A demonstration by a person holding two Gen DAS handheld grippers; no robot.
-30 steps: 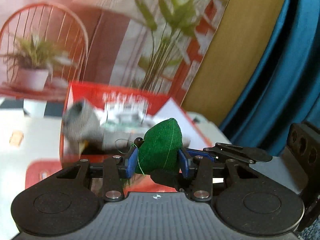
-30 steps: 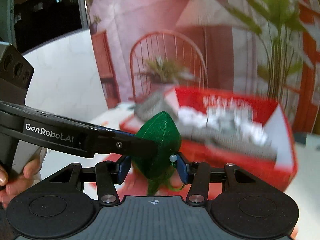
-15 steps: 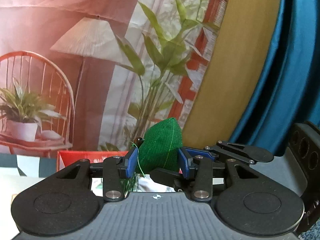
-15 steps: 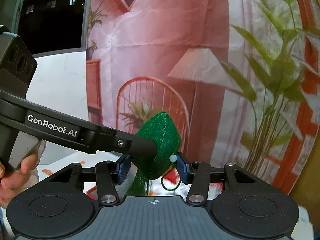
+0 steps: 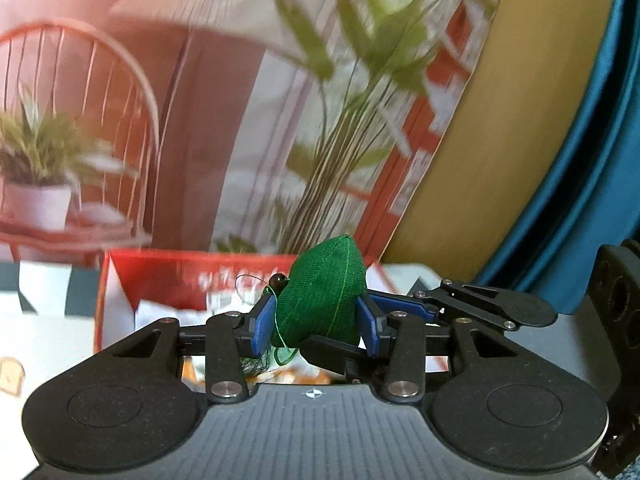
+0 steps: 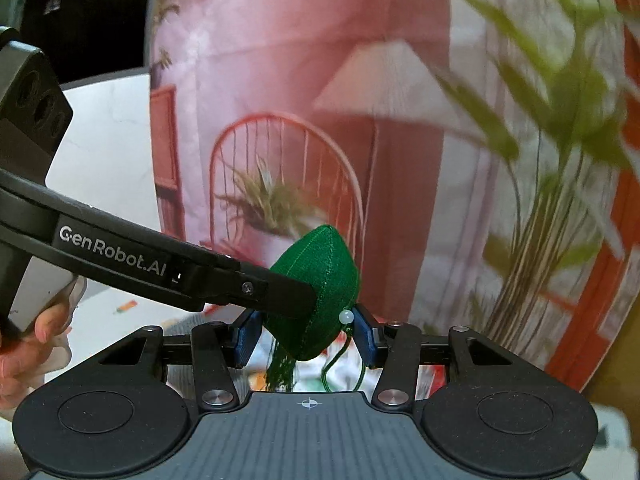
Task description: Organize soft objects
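A green stuffed pouch (image 5: 324, 296) with a dark bead, a thin cord and a tassel is held in the air by both grippers at once. In the left wrist view my left gripper (image 5: 318, 322) is shut on it, blue pads pressed to its sides. The right gripper's fingers (image 5: 404, 306) reach in from the right and clamp the same pouch. In the right wrist view the pouch (image 6: 324, 280) sits between the pads of my right gripper (image 6: 306, 336), shut on it. The left gripper's finger (image 6: 280, 296) crosses in from the left. Tassel (image 6: 280, 372) and cord hang below.
An open red box (image 5: 160, 276) with white things inside stands on the pale table (image 5: 44, 336) behind the pouch. A printed backdrop (image 6: 360, 120) of chair, lamp and plants rises behind it. Blue curtain (image 5: 592, 160) at the right. A person's hand (image 6: 24, 340) grips the left handle.
Both views tilted up off the red box, then came partly back: its far wall shows again in the left view. Both grippers stayed clamped on the pouch and moved together.
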